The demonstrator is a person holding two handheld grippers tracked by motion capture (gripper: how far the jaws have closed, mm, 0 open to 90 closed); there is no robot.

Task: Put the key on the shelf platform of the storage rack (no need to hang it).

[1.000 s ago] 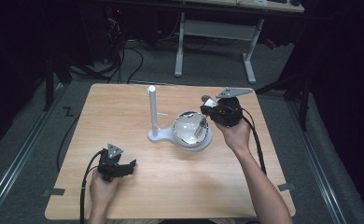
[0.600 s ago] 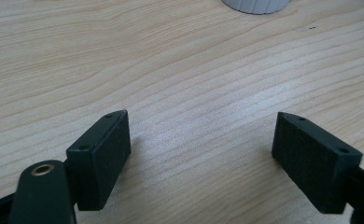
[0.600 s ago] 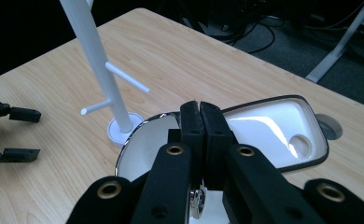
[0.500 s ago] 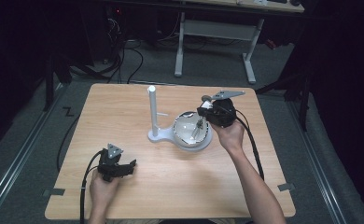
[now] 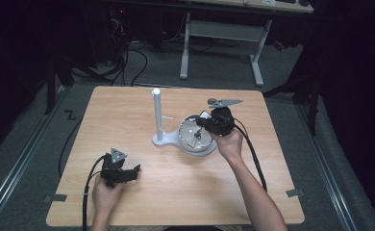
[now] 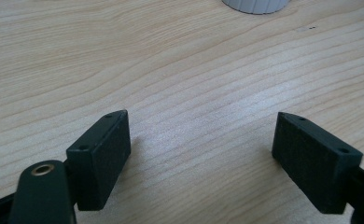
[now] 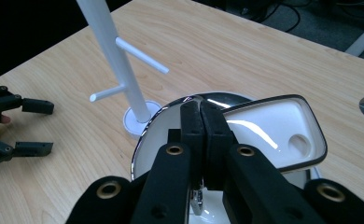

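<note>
We see a dark room with cables on the grey floor and a white-legged desk at the top of the high view; at centre stands a light wooden table with visible grain. Just right of the table's centre lies the task's thing, a round mirror on a white base, its chrome-rimmed disc tipped back so that the glass faces up and toward the frame's right. From the left end of the same base a white post rises upright, its long axis vertical, with two short pegs branching sideways in the right gripper view. In that view a white rounded-rectangular piece with a round hollow shows just behind the jaws, though we cannot tell whether it is a separate tray or a reflection. The right gripper reaches in from the right of the mirror, and its jaws are pressed together on the mirror's chrome rim at the upper edge. The left gripper rests at the lower left of the table, well apart from the mirror, its jaws spread wide over bare wood in the left gripper view. Compared with the frame half a second earlier, the right gripper keeps its place at the mirror's rim with only a slight shift, and the left gripper has stayed put.
</note>
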